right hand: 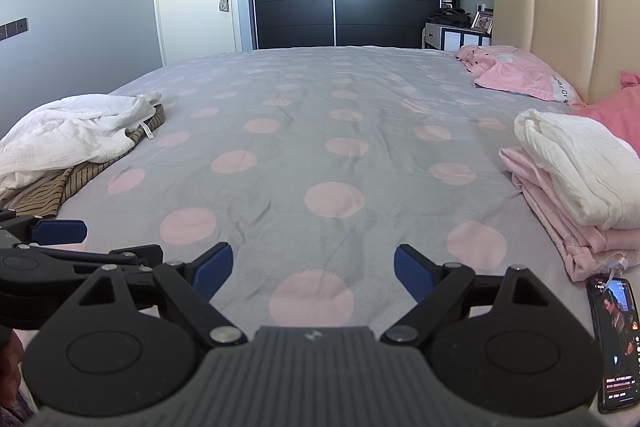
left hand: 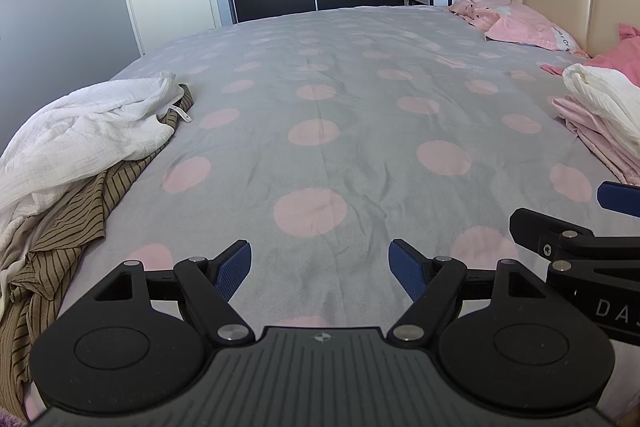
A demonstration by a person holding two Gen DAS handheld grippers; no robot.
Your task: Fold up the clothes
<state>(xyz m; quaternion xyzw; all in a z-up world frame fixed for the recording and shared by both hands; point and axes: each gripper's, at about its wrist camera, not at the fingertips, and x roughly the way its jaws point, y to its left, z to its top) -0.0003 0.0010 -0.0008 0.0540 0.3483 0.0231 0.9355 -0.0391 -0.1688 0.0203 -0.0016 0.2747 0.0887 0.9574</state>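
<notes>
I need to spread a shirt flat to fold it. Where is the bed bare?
The bedsheet is bare across the middle, between the unfolded pile on the left and the folded stack on the right. The right edge is crowded by the phone.

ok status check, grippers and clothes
Left gripper and right gripper open, empty. Unfolded white garment left, folded stack right. Phone beside stack.

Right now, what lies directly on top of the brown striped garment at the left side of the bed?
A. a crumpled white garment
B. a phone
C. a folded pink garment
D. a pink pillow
A: the crumpled white garment is heaped over the brown striped garment, whose stripes show beneath its edge; the phone and the folded pink garment lie at the right side.
</notes>
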